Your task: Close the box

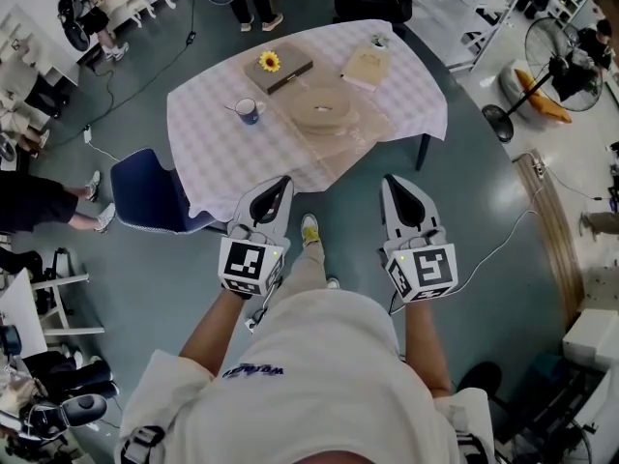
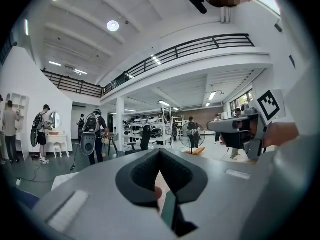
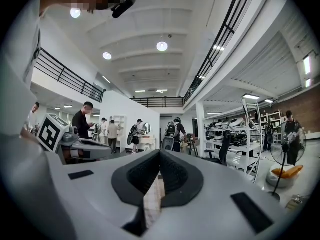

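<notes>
The left gripper (image 1: 283,182) and the right gripper (image 1: 392,180) are hovering side by side at waist height, each with its jaws pressed together and its pads touching, as the person holding them is standing on the grey floor just short of a table (image 1: 213,133) draped in a pale checked cloth. Both grippers are pointing toward the table and staying well apart from everything on it. On the cloth, a dark flat box (image 1: 282,73) is lying with a sunflower (image 1: 270,62) on its lid. A tan box (image 1: 366,68) is sitting near the far edge, and a round pale container (image 1: 324,108) is resting between them toward the near side. A blue mug (image 1: 250,111) is standing just beside the dark box. A blue chair (image 1: 145,191) is sitting at the table's left corner.
</notes>
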The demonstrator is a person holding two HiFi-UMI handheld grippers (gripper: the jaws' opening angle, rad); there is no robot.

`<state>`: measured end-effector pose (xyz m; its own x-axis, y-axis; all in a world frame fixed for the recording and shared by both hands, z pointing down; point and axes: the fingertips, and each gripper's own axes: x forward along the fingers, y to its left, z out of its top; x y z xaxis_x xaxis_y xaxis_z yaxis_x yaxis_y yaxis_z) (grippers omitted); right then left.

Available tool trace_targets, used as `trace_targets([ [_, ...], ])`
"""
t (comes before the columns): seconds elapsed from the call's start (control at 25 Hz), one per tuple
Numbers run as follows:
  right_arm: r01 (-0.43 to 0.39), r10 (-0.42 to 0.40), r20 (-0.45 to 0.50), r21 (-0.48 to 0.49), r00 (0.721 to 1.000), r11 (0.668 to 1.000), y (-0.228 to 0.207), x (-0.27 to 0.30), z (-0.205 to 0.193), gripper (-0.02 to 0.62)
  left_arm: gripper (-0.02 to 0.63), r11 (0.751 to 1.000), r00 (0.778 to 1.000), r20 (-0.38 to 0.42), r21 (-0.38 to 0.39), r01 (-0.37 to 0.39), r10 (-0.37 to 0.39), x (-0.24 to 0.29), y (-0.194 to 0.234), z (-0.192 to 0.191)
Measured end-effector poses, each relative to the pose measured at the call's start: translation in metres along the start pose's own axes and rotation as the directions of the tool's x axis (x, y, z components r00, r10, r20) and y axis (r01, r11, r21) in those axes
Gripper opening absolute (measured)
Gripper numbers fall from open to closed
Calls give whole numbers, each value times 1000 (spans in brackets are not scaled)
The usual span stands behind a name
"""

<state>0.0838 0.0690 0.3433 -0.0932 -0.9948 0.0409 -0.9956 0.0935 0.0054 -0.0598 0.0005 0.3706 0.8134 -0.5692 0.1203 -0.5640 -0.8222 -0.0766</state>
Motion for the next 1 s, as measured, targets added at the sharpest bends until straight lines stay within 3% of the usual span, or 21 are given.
trace_targets([
  [1.0, 4, -4, -27, -7, 1000, 1000, -8, -6, -7, 3, 2, 1000, 1000, -22, -19, 14, -14, 8, -10, -8],
])
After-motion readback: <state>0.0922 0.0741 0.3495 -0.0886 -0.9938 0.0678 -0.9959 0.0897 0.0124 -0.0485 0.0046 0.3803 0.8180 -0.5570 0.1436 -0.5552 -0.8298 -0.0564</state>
